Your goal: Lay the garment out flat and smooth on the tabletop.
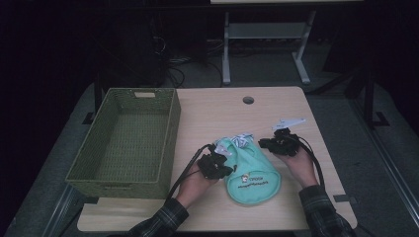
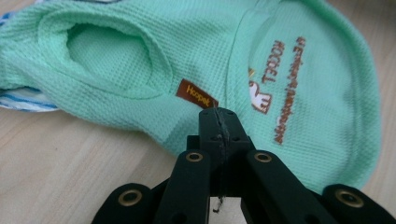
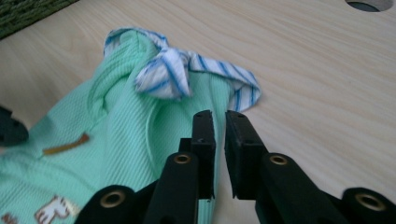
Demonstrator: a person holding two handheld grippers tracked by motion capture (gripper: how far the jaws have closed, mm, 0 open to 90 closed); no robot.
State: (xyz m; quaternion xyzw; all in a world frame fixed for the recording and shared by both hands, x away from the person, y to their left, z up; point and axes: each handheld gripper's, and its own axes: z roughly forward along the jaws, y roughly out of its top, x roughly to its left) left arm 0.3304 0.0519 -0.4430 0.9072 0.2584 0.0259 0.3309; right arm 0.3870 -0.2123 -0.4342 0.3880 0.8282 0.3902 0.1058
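Lab or office workroom: pale wood-top desk with round cable hole, cable tangle on grey floor far left, white metal table frame beyond.

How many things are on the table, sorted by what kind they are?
Green woven basket: 1
Mint green piece of clothing with a blue-striped trim: 1
White scrap near the table's far right, too small to identify: 1
Hand-held grippers: 2, left hand-held gripper and right hand-held gripper
Total: 5
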